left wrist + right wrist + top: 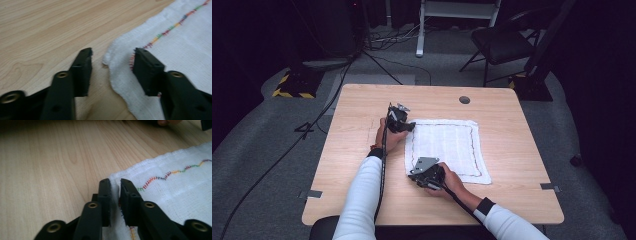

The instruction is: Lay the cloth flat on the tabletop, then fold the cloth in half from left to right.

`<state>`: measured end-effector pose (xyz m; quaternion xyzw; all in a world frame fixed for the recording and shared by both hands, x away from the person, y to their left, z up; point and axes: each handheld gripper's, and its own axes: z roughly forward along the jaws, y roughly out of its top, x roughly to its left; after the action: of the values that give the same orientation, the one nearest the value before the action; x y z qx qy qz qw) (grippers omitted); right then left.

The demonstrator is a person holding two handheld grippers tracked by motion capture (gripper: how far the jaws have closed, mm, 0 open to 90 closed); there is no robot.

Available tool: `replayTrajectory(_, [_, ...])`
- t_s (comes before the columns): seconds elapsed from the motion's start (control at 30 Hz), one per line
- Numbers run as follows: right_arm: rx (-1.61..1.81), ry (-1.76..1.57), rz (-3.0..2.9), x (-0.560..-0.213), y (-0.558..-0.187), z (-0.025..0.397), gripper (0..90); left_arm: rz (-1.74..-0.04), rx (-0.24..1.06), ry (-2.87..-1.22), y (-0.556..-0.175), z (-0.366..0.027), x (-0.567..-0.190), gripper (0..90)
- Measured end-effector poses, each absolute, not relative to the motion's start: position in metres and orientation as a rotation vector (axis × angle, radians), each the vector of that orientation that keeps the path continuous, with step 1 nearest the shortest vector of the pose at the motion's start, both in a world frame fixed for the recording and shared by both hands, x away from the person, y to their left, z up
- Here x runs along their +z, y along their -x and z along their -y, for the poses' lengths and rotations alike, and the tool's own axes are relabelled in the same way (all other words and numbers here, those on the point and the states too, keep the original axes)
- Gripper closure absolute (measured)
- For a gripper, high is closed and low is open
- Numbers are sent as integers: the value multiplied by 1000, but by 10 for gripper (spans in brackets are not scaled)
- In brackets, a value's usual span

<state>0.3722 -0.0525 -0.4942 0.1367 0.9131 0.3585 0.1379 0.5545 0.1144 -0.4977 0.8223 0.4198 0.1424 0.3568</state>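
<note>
A white cloth (444,145) with a coloured stitched border lies flat on the wooden table (357,165). My left gripper (410,127) is at the cloth's far left corner. In the left gripper view it (112,53) is open, and the cloth (180,47) has its corner lying between the jaws, touching neither. My right gripper (414,174) is at the near left corner. In the right gripper view it (115,182) is shut on the cloth (175,192), with the edge pinched in the narrow slit between the jaws.
A round grey grommet (464,99) sits in the table's far side. Tape strips mark the left (312,193) and right (550,186) table edges. A black folding chair (504,42) and cables (327,100) are on the floor beyond.
</note>
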Motion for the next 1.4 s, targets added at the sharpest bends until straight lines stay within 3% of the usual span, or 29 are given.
replayTrajectory(0.13, [1011,-392,-2633,-494,-372,47,871,-1071,296,-2111,-554,-124,-498,789])
replayTrajectory(0.23, [1010,-388,-2638,-493,-372,46,873,-1054,294,-2126,-553,-130,-497,845])
replayTrajectory(1.4, [1128,-255,-2618,-466,-359,35,880,-1062,388,-2025,-521,-168,-471,870])
